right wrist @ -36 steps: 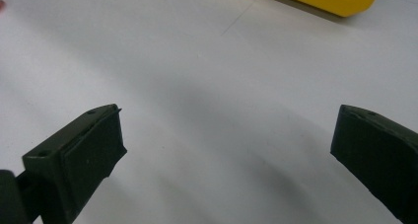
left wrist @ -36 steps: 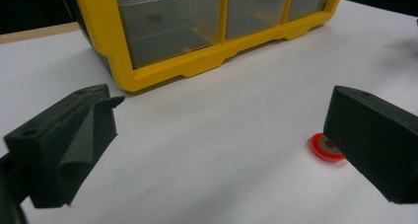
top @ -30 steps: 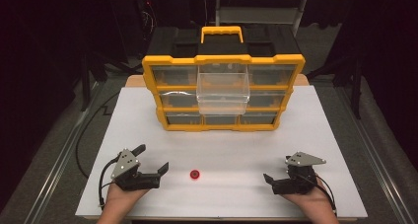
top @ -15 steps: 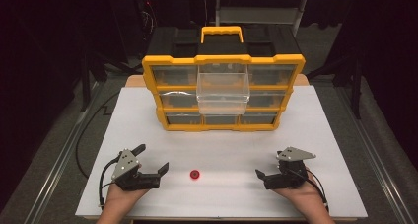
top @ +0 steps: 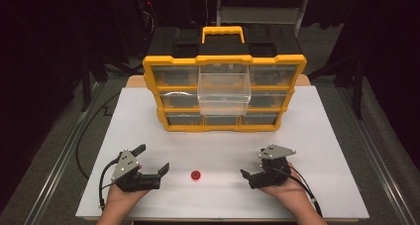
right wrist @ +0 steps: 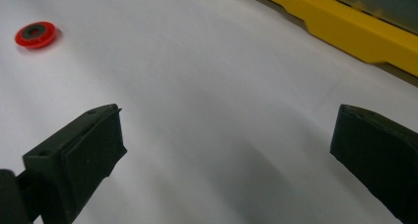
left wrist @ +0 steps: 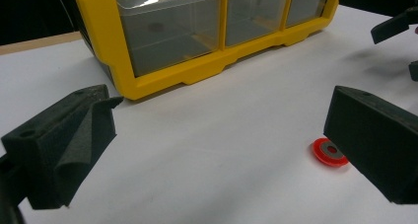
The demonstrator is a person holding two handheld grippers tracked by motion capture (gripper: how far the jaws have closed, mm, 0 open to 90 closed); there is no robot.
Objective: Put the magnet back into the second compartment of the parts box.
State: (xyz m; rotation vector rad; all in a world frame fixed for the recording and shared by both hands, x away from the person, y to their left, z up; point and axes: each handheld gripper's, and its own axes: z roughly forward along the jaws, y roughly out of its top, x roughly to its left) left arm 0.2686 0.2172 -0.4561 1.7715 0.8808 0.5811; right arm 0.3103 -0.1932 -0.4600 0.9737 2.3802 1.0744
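At the lower left of the high view the left gripper (top: 152, 159) sits where it was a second ago, jaws spread wide and gripping nothing. Just right of it, at bottom centre, the red disc (top: 195, 175) lies flat on the white table (top: 327, 136), unmoved, touching neither gripper. At the lower right the right gripper (top: 253, 166) has slid leftward, in toward the disc, since the earlier frames; its jaws also stand apart and empty, with bare table between them in the right gripper view.

The disc is small, round and bright red with a dark grey centre. In the left gripper view it (left wrist: 329, 153) lies at the right edge, just beside the right-hand jaw. In the right gripper view it (right wrist: 35, 34) sits at the upper left. The yellow drawer cabinet (top: 224, 61) stands at upper centre, one clear drawer (top: 224, 92) pulled out.
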